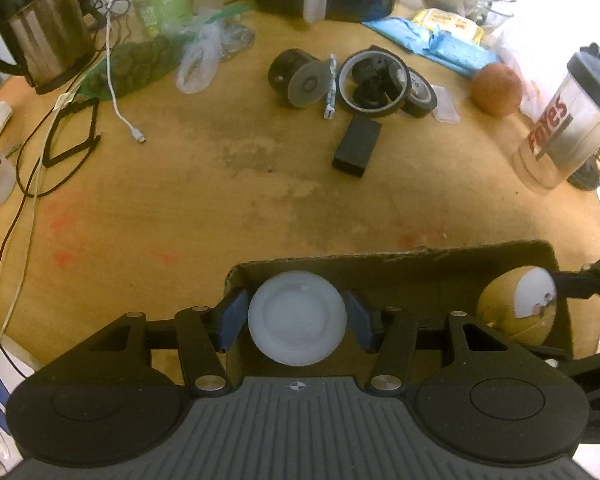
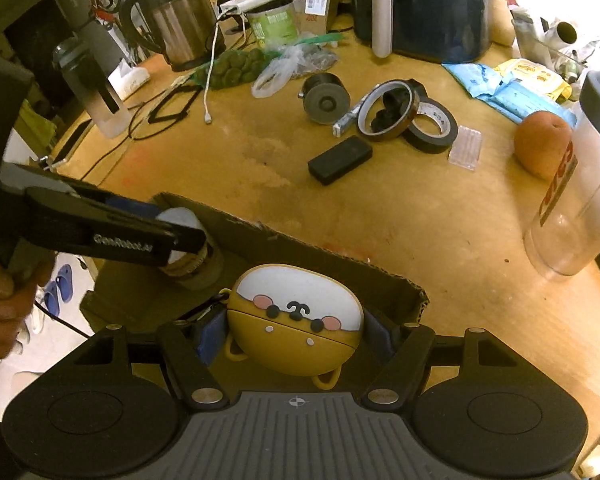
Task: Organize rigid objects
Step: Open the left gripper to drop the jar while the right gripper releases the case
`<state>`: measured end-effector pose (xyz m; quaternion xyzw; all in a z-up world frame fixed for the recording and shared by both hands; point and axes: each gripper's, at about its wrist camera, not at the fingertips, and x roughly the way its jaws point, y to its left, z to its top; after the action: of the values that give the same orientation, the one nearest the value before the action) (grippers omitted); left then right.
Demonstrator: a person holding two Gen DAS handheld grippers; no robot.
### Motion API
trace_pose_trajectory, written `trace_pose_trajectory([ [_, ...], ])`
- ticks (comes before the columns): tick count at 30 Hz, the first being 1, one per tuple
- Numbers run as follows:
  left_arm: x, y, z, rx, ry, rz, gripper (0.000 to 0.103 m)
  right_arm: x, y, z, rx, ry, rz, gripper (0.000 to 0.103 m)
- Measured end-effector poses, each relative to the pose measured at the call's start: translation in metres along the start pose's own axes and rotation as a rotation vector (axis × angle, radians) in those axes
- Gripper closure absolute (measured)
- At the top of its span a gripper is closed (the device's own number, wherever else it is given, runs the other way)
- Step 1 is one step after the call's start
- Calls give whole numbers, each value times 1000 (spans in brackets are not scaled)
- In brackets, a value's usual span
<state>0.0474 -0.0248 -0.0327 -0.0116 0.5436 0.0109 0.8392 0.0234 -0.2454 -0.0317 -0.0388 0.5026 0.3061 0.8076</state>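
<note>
Now each claw grips its item over the cardboard box (image 1: 400, 258): left claw (image 1: 297, 318), right claw (image 2: 296, 332).

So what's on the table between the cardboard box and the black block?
Nothing: in both wrist views only bare, stained tabletop lies between the cardboard box and the black block.

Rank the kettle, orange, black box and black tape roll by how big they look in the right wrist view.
1. kettle, largest though farthest.
2. orange.
3. black box and black tape roll look about alike, so I leave them unranked.
Fisheye stretch near the edge may flatter the orange.
</note>
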Motion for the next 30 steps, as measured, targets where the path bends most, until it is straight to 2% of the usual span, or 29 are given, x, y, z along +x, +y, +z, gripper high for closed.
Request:
trace_pose_trajectory([
  [10,-40,17,-11,-92,-58,-34,49,7,1,-1,-12,3,-45,30],
  [16,-45,24,-20,-164,-60,-32,49,17,2,1,-12,12,-76,29],
  [21,-47,25,-26,-178,-55,-31,49,22,7,2,-25,32,-98,28],
  [23,-49,26,-28,-178,-56,-32,49,16,9,2,-27,11,-86,15],
  [25,-49,26,-28,-179,-58,-30,49,8,9,2,-16,-16,-62,10],
  [30,-50,24,-23,-180,-72,-36,49,-9,7,6,1,-56,-30,7],
])
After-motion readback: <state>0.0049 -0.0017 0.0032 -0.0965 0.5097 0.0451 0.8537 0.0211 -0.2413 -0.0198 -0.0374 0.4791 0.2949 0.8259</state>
